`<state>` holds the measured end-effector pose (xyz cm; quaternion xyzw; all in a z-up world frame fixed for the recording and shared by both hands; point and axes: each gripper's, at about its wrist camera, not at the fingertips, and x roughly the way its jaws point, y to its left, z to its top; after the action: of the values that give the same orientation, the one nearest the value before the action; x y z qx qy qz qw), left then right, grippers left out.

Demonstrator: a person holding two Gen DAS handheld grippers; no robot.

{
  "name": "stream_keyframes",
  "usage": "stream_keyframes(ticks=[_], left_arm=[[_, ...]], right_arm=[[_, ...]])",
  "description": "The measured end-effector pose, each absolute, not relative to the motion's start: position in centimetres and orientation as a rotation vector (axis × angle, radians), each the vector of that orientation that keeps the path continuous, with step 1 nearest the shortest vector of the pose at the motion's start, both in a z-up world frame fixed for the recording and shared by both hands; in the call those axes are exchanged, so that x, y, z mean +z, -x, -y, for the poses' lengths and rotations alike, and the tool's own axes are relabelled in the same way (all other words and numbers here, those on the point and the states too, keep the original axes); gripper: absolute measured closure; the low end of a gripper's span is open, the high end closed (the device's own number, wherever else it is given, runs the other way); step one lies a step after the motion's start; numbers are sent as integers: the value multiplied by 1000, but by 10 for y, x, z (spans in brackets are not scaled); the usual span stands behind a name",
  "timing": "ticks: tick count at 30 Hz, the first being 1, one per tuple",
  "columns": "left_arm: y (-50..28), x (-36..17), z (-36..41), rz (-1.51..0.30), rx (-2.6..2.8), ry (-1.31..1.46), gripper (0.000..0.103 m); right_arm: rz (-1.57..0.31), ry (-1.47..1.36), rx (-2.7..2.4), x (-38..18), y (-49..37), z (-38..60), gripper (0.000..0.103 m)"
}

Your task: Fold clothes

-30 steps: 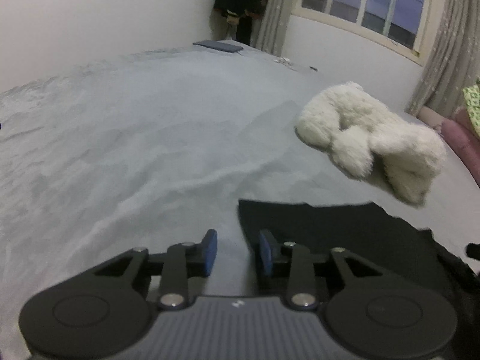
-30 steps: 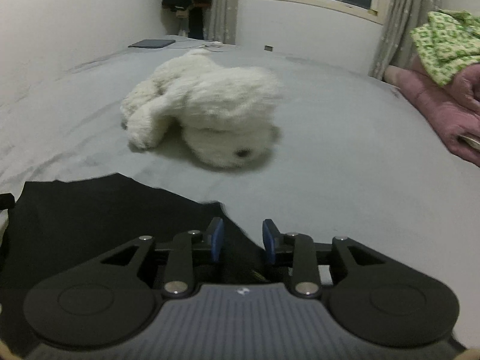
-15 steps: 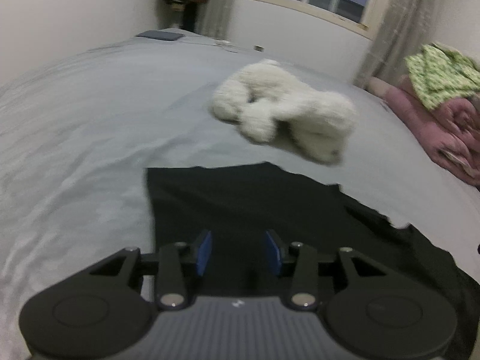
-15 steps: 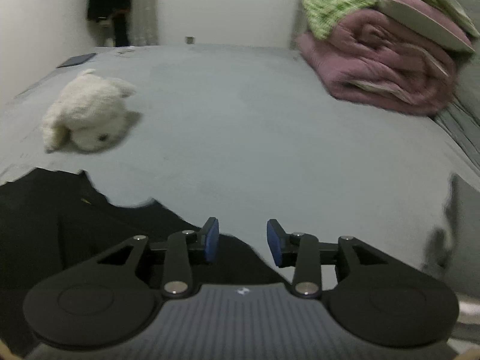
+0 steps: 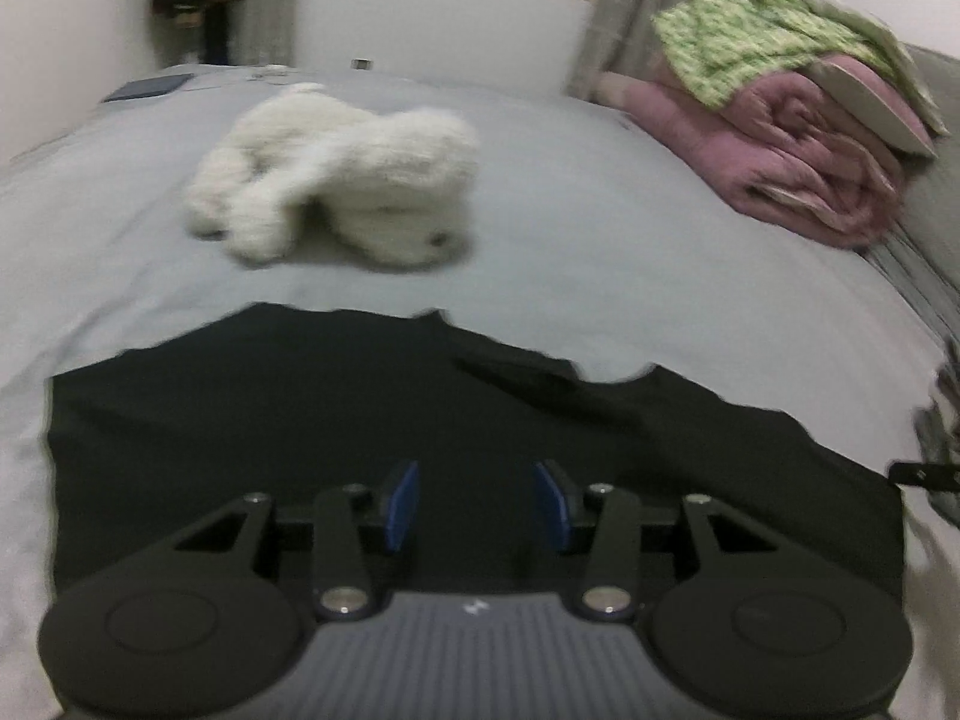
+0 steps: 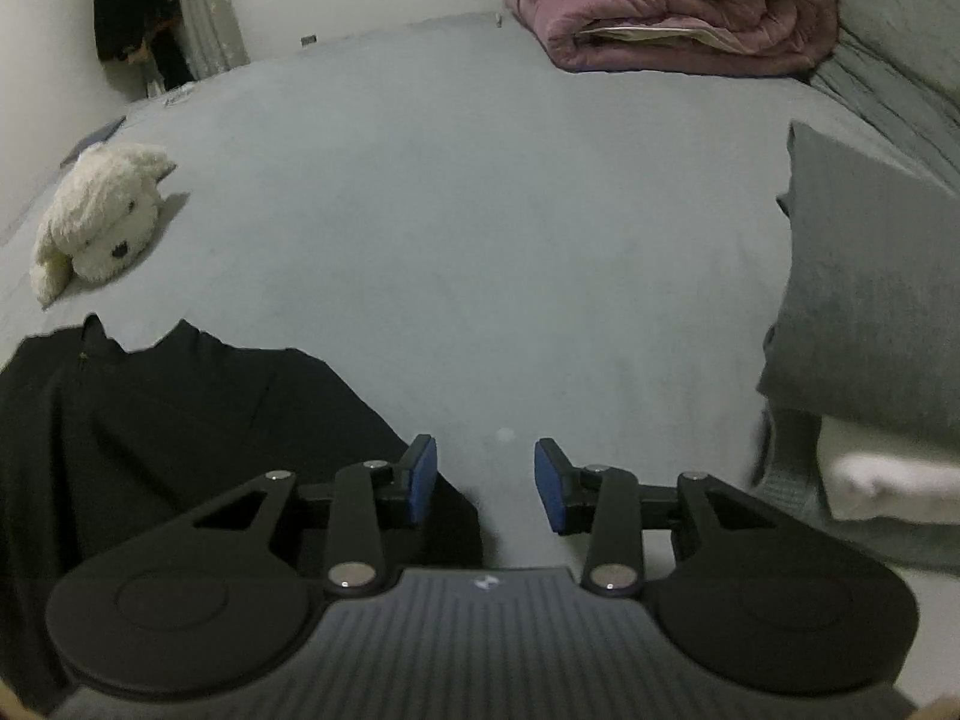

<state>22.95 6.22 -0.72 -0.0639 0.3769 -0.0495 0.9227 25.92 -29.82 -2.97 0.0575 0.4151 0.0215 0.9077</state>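
Observation:
A black garment (image 5: 300, 408) lies spread flat on the grey bed sheet (image 5: 600, 240), its far edge uneven. My left gripper (image 5: 477, 495) hovers over the garment's near middle, its blue pads apart and nothing between them. In the right wrist view the same black garment (image 6: 150, 420) fills the lower left. My right gripper (image 6: 485, 480) stands open at the garment's right edge: its left finger is over the black cloth and its right finger over bare sheet (image 6: 480, 210). Neither gripper holds anything.
A white plush toy (image 5: 342, 168) lies beyond the garment, also visible as the plush toy (image 6: 102, 222) at far left. A rolled pink quilt (image 5: 780, 150) with a green cloth (image 5: 750, 36) sits at the back right. A grey pillow (image 6: 870, 300) stands close on the right.
Both views have swung to the right across the bed. The left gripper went from the garment's left corner to over its middle; the right went from the cloth to its right edge. Both jaws stand wider.

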Motion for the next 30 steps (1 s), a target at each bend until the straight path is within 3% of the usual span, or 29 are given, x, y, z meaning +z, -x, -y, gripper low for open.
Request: stream_keyframes(ticks=[10, 12, 21, 27, 30], left_arm=[[-256, -22, -14, -787, -204, 68, 59], [-266, -22, -6, -779, -216, 54, 59], [-316, -26, 23, -753, -264, -11, 57], [-341, -37, 44, -779, -292, -35, 57], [-350, -44, 53, -787, -311, -68, 57]], right_arm=[[-914, -152, 112, -41, -253, 299, 65], [-924, -115, 117, -45, -254, 295, 102], [-788, 181, 2, -13, -265, 286, 101], [-805, 143, -10, -14, -287, 304, 99], [-811, 107, -10, -17, -284, 316, 68]])
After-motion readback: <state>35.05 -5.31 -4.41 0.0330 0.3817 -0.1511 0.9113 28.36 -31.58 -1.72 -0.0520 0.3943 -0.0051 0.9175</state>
